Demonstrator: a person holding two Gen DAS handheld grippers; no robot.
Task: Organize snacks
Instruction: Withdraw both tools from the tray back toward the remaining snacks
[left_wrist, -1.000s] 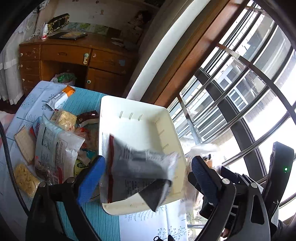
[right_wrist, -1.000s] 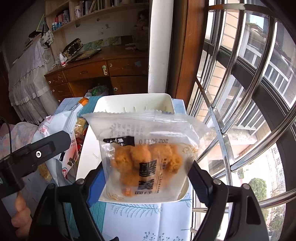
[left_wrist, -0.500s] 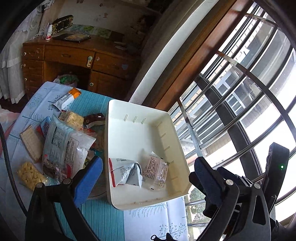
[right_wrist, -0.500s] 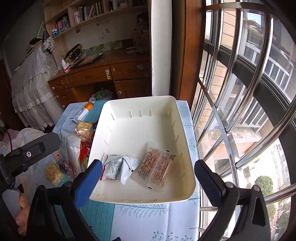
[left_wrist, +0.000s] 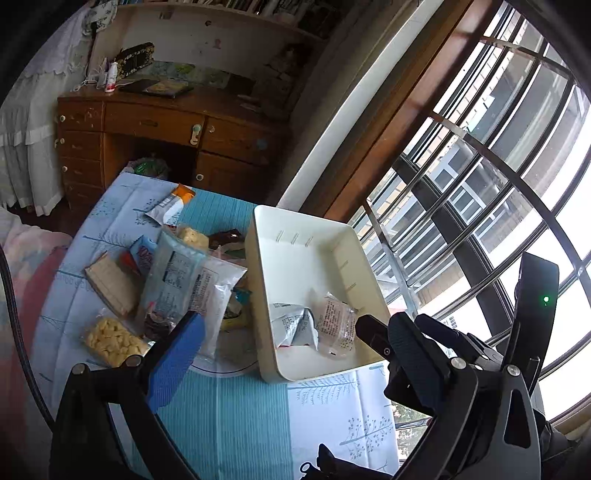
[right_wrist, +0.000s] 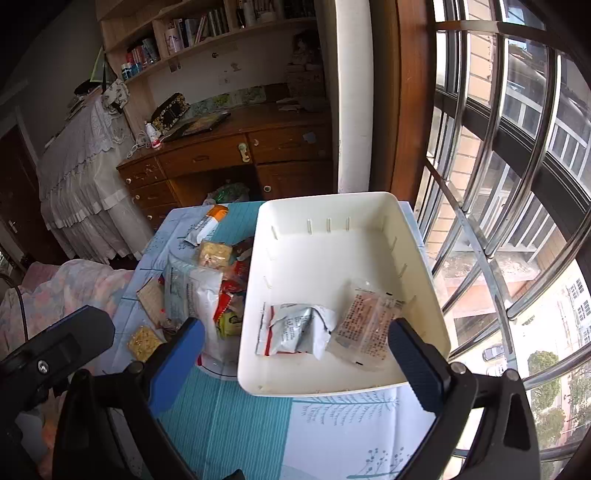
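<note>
Bin: the white bin (right_wrist: 424, 291) stands at the right side of the table, near the window.
Snacks in bin: 2 packets lie at its near end, a grey foil packet (right_wrist: 295, 330) and a clear packet (right_wrist: 365, 332) just right of it.
Snacks left: a loose pile (left_wrist: 184, 280) lies left of the bin, on the blue cloth (left_wrist: 236, 417).
Left gripper (left_wrist: 291, 354): jaws wide apart, holding nothing.
Right gripper (right_wrist: 295, 363): jaws wide apart, nothing between them.
Handling: the packets look light, soft and a little slippery; the biscuits inside can break.
Grip place: I would take a packet by its flat sealed edge.
</note>
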